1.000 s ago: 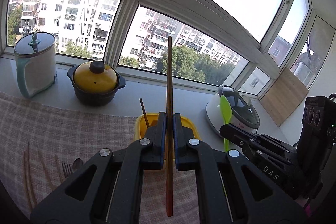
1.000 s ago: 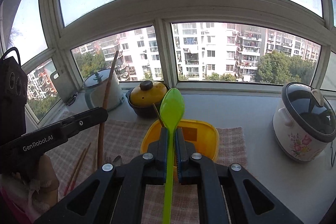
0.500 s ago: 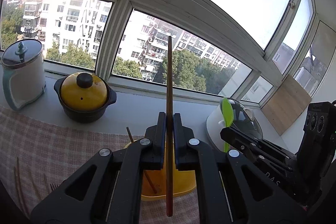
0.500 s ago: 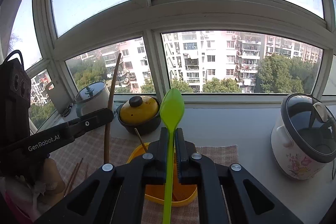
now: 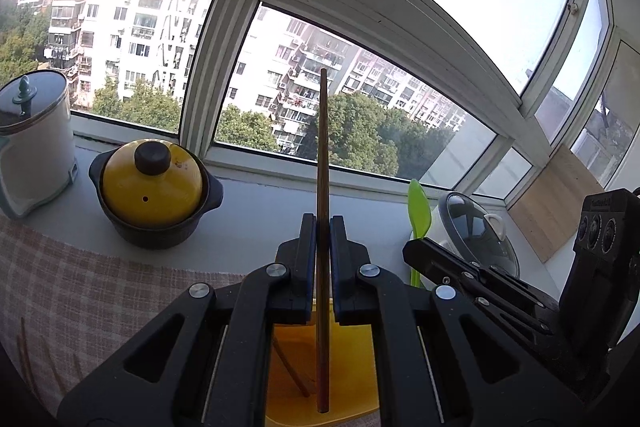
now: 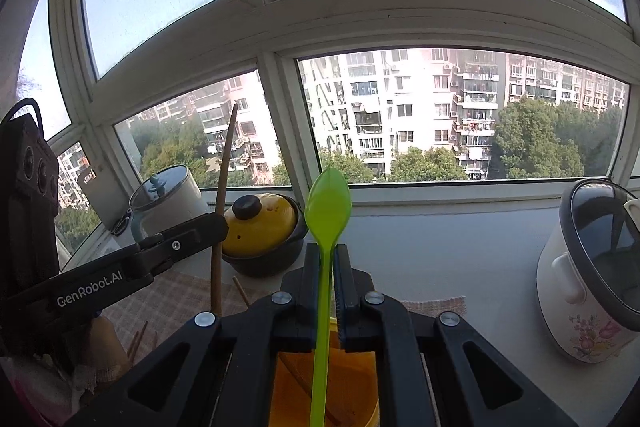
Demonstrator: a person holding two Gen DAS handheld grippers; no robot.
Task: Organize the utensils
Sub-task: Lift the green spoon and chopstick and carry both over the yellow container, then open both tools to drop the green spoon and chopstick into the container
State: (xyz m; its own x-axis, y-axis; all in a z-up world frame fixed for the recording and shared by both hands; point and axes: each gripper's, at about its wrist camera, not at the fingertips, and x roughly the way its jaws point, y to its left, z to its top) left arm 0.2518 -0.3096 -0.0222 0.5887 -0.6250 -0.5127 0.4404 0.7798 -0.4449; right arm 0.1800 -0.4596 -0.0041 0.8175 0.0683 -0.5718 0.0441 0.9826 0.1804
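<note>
Looking along the left gripper, its jaws are clamped on a long, thin brown wooden chopstick held upright, lower end over the yellow plastic tub. It looks light, stiff and smooth, best pinched mid-shaft.

Along the right gripper, the jaws pinch the handle of a glossy lime-green plastic spoon, bowl upward, above the same tub; probably light, slightly bendy, slippery.

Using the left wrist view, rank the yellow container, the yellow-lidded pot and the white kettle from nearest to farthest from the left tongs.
1. Yellow container: directly below the left tongs, which are shut on a wooden chopstick.
2. Yellow-lidded pot: farther back, to the left, on the windowsill.
3. White kettle: farthest, at the left edge by the window.
</note>
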